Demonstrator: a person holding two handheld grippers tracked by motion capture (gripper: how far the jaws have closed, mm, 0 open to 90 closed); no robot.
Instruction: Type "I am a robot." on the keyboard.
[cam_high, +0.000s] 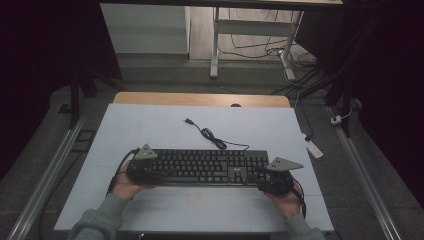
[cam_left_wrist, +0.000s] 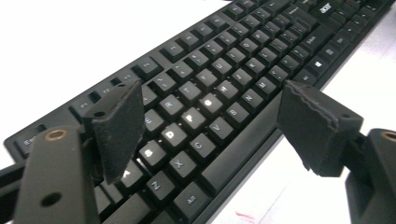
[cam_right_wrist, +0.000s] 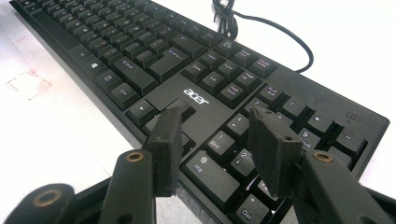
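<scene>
A black Acer keyboard (cam_high: 205, 167) lies flat across the white table top (cam_high: 150, 125), its cable (cam_high: 210, 134) coiled behind it and ending in a loose USB plug (cam_high: 188, 121). My left gripper (cam_high: 150, 176) is at the keyboard's left end. In the left gripper view it (cam_left_wrist: 210, 107) stands wide open, one pad (cam_left_wrist: 116, 126) over the letter keys (cam_left_wrist: 219, 93) and the other beyond the front edge. My right gripper (cam_high: 267, 182) is at the right end, open (cam_right_wrist: 215, 121) just above the arrow keys and number pad (cam_right_wrist: 243, 154), with nothing between its pads.
Faint red marks (cam_right_wrist: 28, 84) show on the table in front of the keyboard. A wooden table edge (cam_high: 200, 99) runs behind the white top. Desk legs (cam_high: 215, 45) and loose cables lie on the floor beyond. A white power strip (cam_high: 312, 147) lies off the right edge.
</scene>
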